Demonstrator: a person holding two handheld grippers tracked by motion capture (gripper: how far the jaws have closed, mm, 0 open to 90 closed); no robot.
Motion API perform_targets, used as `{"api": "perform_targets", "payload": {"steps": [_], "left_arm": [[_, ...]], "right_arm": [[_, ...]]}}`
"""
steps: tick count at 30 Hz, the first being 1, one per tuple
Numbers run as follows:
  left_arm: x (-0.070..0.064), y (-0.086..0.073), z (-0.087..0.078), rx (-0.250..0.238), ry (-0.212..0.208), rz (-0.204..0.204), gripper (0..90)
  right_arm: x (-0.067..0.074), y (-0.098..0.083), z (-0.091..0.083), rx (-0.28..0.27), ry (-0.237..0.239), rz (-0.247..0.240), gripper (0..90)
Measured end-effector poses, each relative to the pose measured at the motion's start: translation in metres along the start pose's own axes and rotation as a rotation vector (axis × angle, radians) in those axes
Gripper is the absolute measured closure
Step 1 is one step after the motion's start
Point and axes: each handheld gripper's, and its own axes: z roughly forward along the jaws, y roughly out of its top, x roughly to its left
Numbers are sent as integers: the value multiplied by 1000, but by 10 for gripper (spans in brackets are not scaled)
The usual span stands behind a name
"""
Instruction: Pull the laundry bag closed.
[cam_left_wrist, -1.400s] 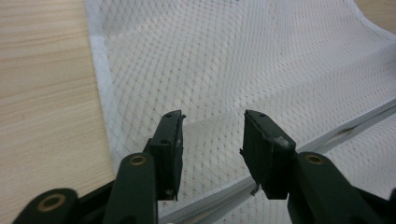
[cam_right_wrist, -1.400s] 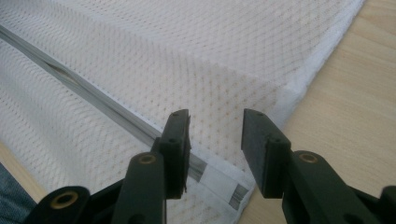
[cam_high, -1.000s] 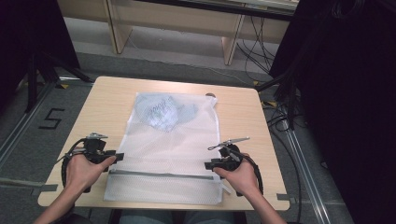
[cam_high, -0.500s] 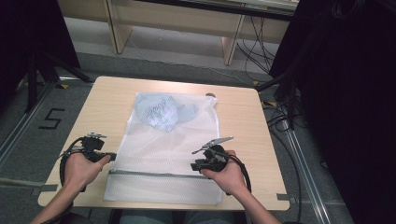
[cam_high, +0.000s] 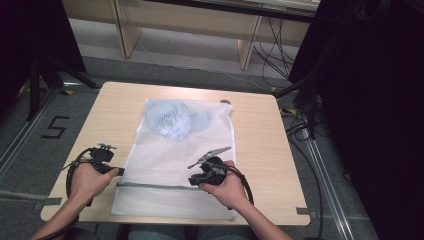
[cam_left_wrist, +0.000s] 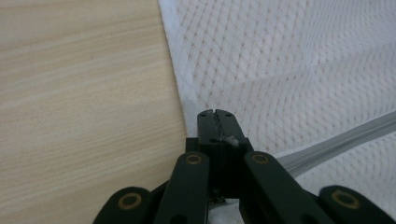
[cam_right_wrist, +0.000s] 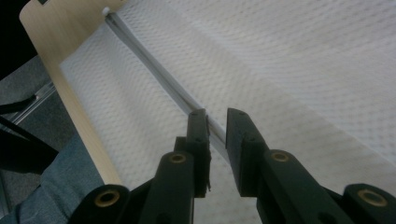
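A white mesh bag (cam_high: 170, 155) lies flat on the wooden table (cam_high: 260, 140), with a pale blue garment (cam_high: 175, 120) inside at its far end. A grey zipper (cam_high: 155, 186) crosses the bag near the front edge. My left gripper (cam_high: 115, 171) sits at the bag's left edge by the zipper's end. In the left gripper view it (cam_left_wrist: 216, 114) has just closed and is shut, with a bit of the bag's edge (cam_left_wrist: 229, 138) pinched. My right gripper (cam_high: 193, 180) is over the middle of the zipper. Its jaws (cam_right_wrist: 216, 114) have just been closing and stand narrowly apart, with the zipper (cam_right_wrist: 154, 70) between them.
The table's near edge (cam_right_wrist: 56, 42) runs close behind the zipper, and the person's lap (cam_right_wrist: 60, 177) lies below it. A bare strip of wood (cam_left_wrist: 84, 93) borders the bag on the left. Black stands and cables (cam_high: 305, 100) crowd the floor to the right.
The right hand has slid left along the zipper from the bag's right side to its middle, and its jaws have narrowed. The left gripper has stayed at the left edge and closed.
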Motion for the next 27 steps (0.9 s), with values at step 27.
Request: {"api": "perform_targets", "payload": {"steps": [27], "left_arm": [[8, -6, 7, 91, 0, -17, 897]], "right_arm": [[58, 48, 81, 27, 133, -47, 839]]}}
